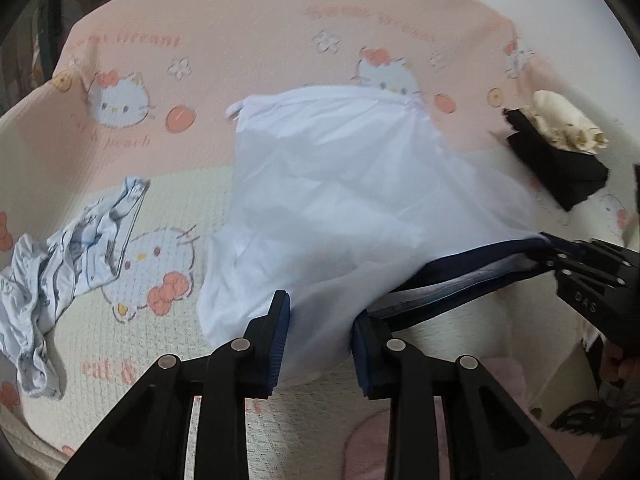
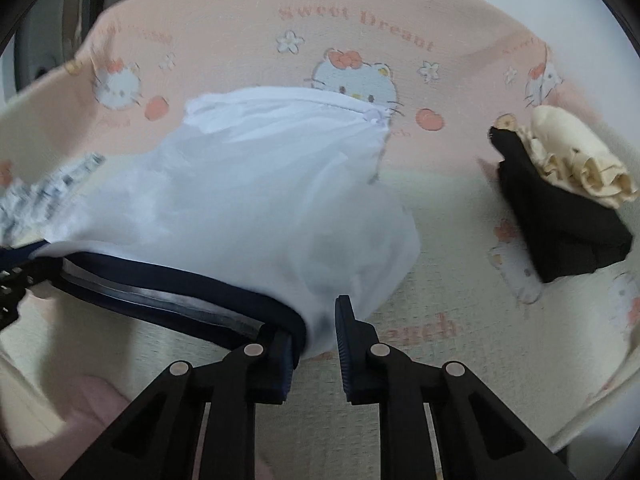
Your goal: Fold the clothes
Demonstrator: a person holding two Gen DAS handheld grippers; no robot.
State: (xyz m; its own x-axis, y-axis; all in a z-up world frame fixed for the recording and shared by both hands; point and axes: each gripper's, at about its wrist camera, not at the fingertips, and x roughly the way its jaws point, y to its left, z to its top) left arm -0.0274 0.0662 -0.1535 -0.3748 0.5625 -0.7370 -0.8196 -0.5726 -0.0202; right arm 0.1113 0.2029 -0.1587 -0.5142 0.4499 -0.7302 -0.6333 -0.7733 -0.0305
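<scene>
A white garment (image 1: 332, 208) with a navy waistband (image 1: 460, 280) lies stretched over the Hello Kitty bed sheet (image 1: 208, 40). It also shows in the right wrist view (image 2: 248, 200), with its waistband (image 2: 168, 292) pulled taut. My left gripper (image 1: 320, 336) is open, with white fabric and the band's end lying between its fingers. My right gripper (image 2: 314, 340) is open too, with the band's other end against its left finger (image 2: 284, 356). The right gripper also shows at the right edge of the left wrist view (image 1: 552, 256).
A crumpled light blue patterned garment (image 1: 60, 264) lies at the left of the bed. A folded black garment (image 2: 560, 216) with a cream ruffled piece (image 2: 576, 160) on top sits at the right. The near bed edge is below the grippers, with pink floor (image 1: 400, 440) beyond.
</scene>
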